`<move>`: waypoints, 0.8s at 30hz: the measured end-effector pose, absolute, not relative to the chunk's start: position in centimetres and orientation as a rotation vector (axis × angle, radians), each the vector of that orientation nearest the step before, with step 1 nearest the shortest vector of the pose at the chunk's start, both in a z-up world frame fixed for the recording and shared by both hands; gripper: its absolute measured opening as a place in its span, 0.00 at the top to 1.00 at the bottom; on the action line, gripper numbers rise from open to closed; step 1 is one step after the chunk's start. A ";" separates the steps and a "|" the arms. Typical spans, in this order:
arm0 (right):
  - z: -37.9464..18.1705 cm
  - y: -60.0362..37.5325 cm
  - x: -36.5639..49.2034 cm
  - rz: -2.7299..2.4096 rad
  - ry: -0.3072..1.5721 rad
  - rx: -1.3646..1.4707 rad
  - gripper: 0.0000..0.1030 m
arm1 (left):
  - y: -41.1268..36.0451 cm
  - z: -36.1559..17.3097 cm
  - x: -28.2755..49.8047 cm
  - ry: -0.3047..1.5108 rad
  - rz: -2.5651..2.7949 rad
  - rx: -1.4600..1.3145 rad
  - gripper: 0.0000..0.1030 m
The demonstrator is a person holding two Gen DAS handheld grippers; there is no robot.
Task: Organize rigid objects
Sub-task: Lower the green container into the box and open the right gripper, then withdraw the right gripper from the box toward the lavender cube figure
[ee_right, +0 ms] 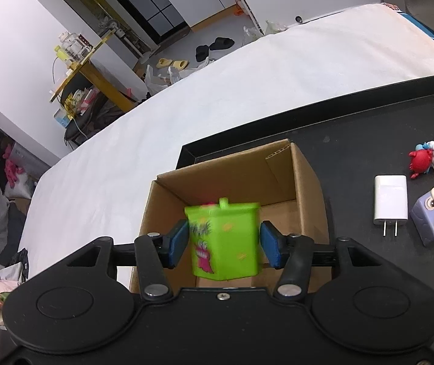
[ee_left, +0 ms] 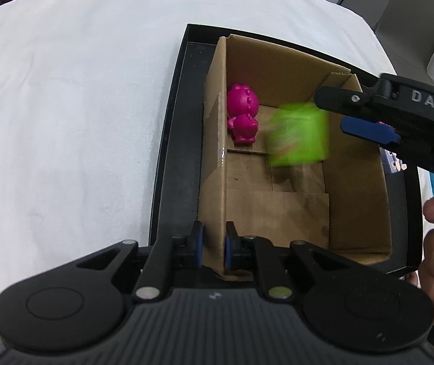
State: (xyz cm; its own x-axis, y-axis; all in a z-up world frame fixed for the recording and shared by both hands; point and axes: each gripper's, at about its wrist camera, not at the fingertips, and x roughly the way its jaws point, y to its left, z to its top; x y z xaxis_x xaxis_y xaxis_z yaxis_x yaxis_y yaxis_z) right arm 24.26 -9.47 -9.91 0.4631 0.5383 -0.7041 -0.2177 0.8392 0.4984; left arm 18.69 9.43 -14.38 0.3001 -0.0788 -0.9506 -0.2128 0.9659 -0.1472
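The left gripper (ee_left: 214, 243) is seen nearest, its jaws clamped on the near-left wall of the cardboard box (ee_left: 353, 182), so the box is steadied on the black tray (ee_left: 171, 140). Over the box opening, the right gripper (ee_right: 223, 241) is held with its blue pads (ee_right: 178, 241) parted on either side of the green toy bin (ee_right: 226, 240); narrow gaps are visible at both pads, and in the left wrist view the bin is motion-blurred, so it is judged to be released and dropping rather than gripped. No earlier picture is available to confirm this.

Inside the box, a magenta figurine (ee_left: 242, 114) is standing against the left wall, beside the spot the bin is heading for.

Step in hand, as judged: drop-off of the green bin into the box. For a clean result, the left clamp should be kept firm until the bin has settled, and the right jaws should be lifted straight up so the lid rim is not snagged.

Further out on the tray, a white charger (ee_right: 389, 202), a purple cube toy (ee_right: 429, 222) and a red crab figure (ee_right: 420, 159) are lying, not yet boxed. Beyond, the white tablecloth (ee_right: 247, 91) is seen.
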 end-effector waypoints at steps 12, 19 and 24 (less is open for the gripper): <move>-8.5 -11.7 23.2 0.507 1.026 0.425 0.49 | 9.4 -14.0 18.4 1.251 0.099 -0.262 0.87; -7.9 -12.5 22.3 0.507 1.044 0.413 0.48 | 9.2 -13.8 18.2 1.247 0.103 -0.255 0.88; -7.6 -13.4 21.6 0.503 1.050 0.406 0.41 | 9.3 -13.8 18.1 1.241 0.108 -0.261 0.88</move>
